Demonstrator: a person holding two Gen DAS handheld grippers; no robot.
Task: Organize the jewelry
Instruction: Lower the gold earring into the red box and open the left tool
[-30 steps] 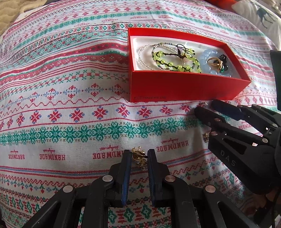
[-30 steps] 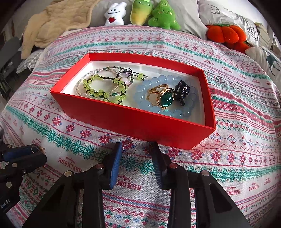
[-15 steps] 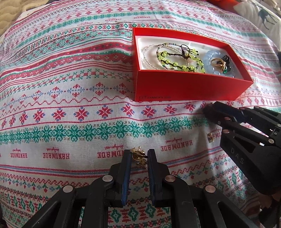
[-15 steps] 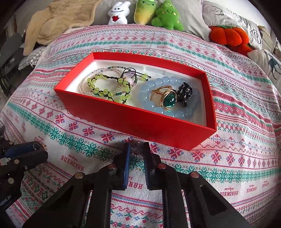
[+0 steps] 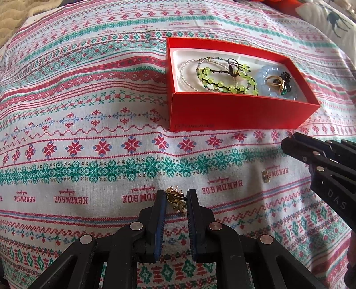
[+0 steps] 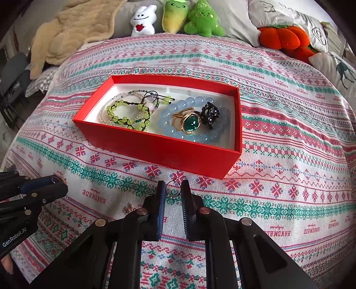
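A bed fills both views, covered by a white cloth (image 6: 278, 93) woven with red and green bands and the word HANDMADE. Along its far edge lie a beige blanket (image 6: 73, 31), grey pillows, an orange pumpkin plush (image 6: 287, 40), two green plush toys (image 6: 189, 17) and a white plush (image 6: 142, 21). An open red box (image 6: 160, 146) with a white lining sits mid-cloth; in it lie a green bead bracelet (image 6: 126, 113), a pale blue bead bracelet (image 6: 169, 120), a gold ring with a green stone (image 6: 187, 123) and a dark ornament (image 6: 210, 113). Just in front of the box, the right gripper (image 6: 173, 193) is pinched on a thin wire hoop earring (image 6: 174, 189). The left gripper (image 5: 176, 199) is clamped on a gold ornament (image 5: 176, 199) at the cloth. A small gold piece (image 5: 265, 176) lies loose between them.
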